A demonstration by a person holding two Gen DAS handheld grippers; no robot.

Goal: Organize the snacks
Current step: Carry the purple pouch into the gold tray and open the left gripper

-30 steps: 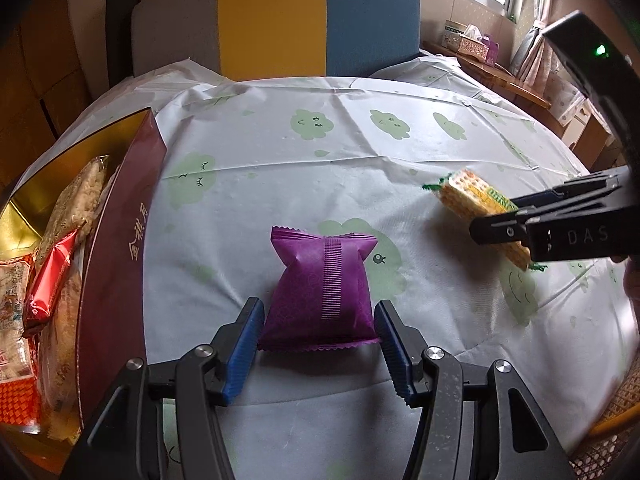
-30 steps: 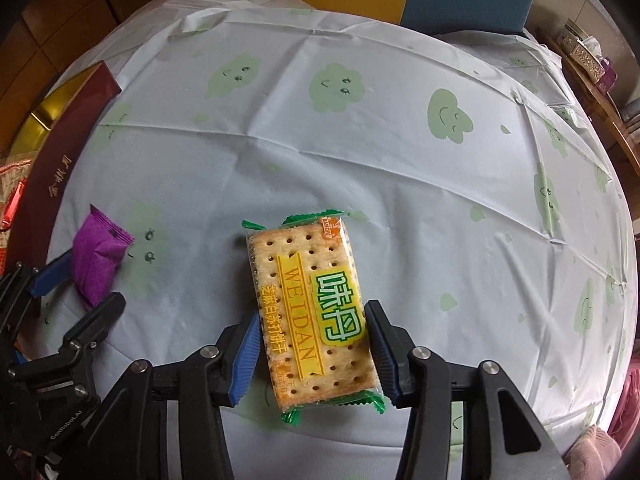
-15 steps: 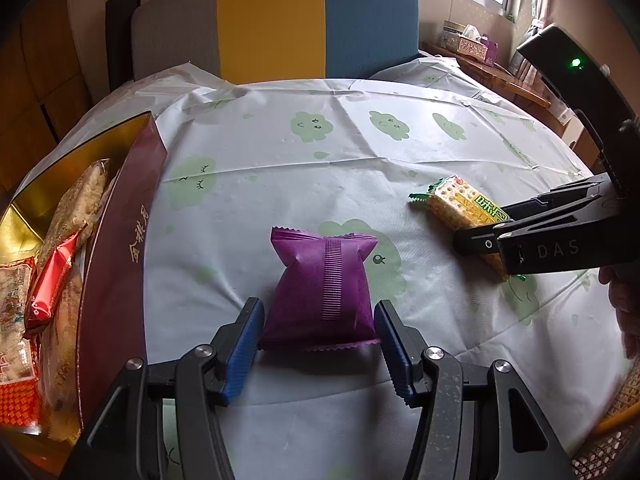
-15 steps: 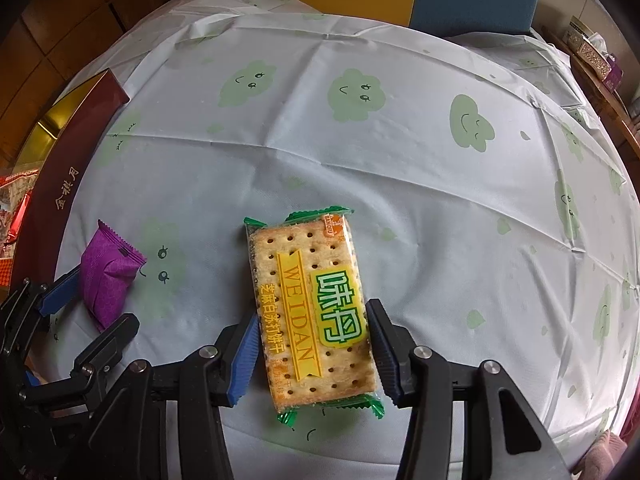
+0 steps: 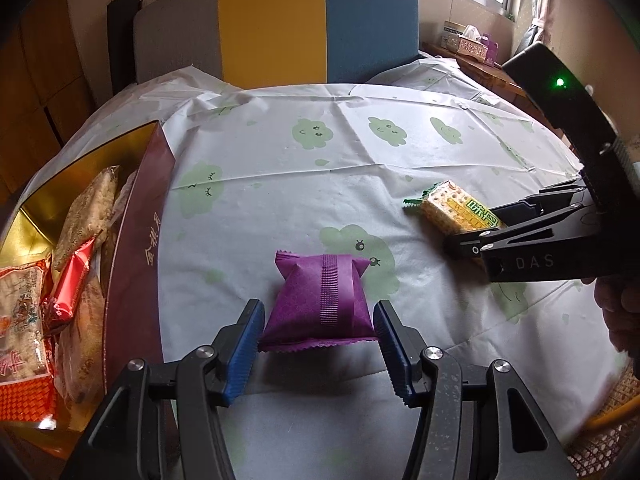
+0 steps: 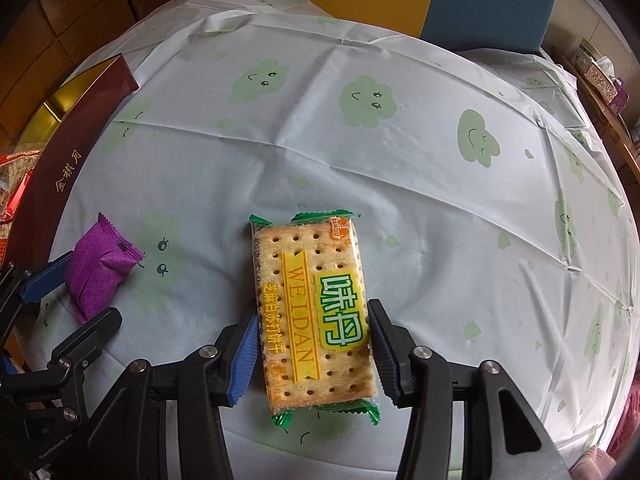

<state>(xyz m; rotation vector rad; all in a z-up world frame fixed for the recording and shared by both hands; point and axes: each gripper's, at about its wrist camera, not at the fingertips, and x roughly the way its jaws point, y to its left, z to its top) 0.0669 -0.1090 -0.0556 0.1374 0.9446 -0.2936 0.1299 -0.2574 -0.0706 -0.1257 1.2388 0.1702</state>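
Note:
A purple snack packet (image 5: 320,300) sits between the blue pads of my left gripper (image 5: 318,308), which touch both its sides just over the cloud-print tablecloth (image 5: 280,168). My right gripper (image 6: 313,316) is shut on a green-edged cracker pack (image 6: 312,312), gripping its long sides. In the left wrist view the cracker pack (image 5: 444,208) and right gripper (image 5: 476,228) hang at the right. The right wrist view shows the purple packet (image 6: 100,268) in the left gripper (image 6: 80,296) at the far left. A maroon box (image 5: 132,248) with a gold lining holds several wrapped snacks (image 5: 76,216).
The maroon box (image 6: 60,152) lines the table's left edge. A grey, yellow and blue chair back (image 5: 280,28) stands behind the table. A tissue box (image 5: 468,40) rests on a side table. A person's hand (image 5: 616,304) holds the right gripper.
The right gripper has carried the cracker pack leftward, closer to the purple packet. The left gripper and the purple packet have stayed where they were.

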